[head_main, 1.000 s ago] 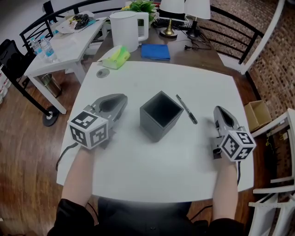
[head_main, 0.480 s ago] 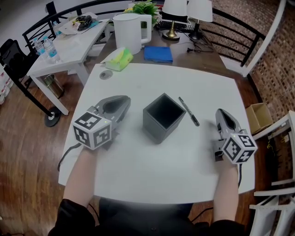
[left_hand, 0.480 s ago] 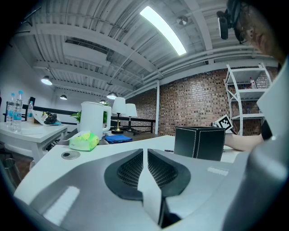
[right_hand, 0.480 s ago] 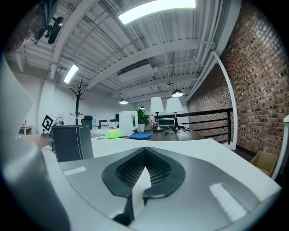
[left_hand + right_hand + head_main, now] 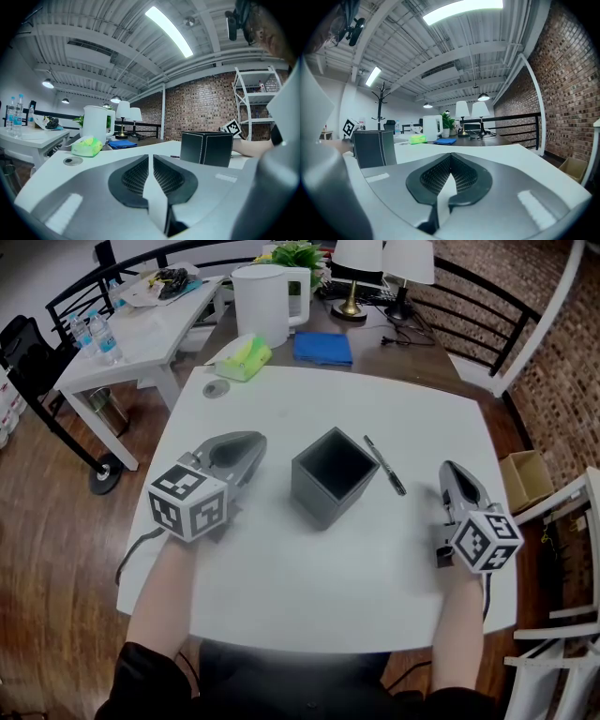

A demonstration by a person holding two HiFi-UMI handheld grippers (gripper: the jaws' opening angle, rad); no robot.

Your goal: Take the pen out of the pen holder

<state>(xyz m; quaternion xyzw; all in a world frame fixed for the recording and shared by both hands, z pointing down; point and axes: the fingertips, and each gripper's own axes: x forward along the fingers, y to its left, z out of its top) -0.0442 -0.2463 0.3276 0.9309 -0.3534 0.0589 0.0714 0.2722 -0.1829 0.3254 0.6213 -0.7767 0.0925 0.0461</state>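
Observation:
A dark square pen holder [image 5: 331,475] stands in the middle of the white table [image 5: 281,399], its inside showing nothing. A black pen [image 5: 382,464] lies flat on the table just right of the holder. My left gripper [image 5: 246,444] rests on the table left of the holder, shut with nothing between its jaws. My right gripper [image 5: 451,471] rests to the right of the pen, apart from it, shut and holding nothing. The holder [image 5: 206,147] stands ahead and to the right in the left gripper view. In the right gripper view the holder [image 5: 375,148] is at the left.
A green packet [image 5: 241,357] and a small round disc [image 5: 216,390] lie at the table's far left corner. Beyond are a white kettle [image 5: 264,302], a blue cloth [image 5: 322,348], lamps and a plant. A side table with bottles [image 5: 94,334] stands left; a white chair [image 5: 572,512] right.
None of the objects or grippers has moved on the table; only the head view shifted slightly.

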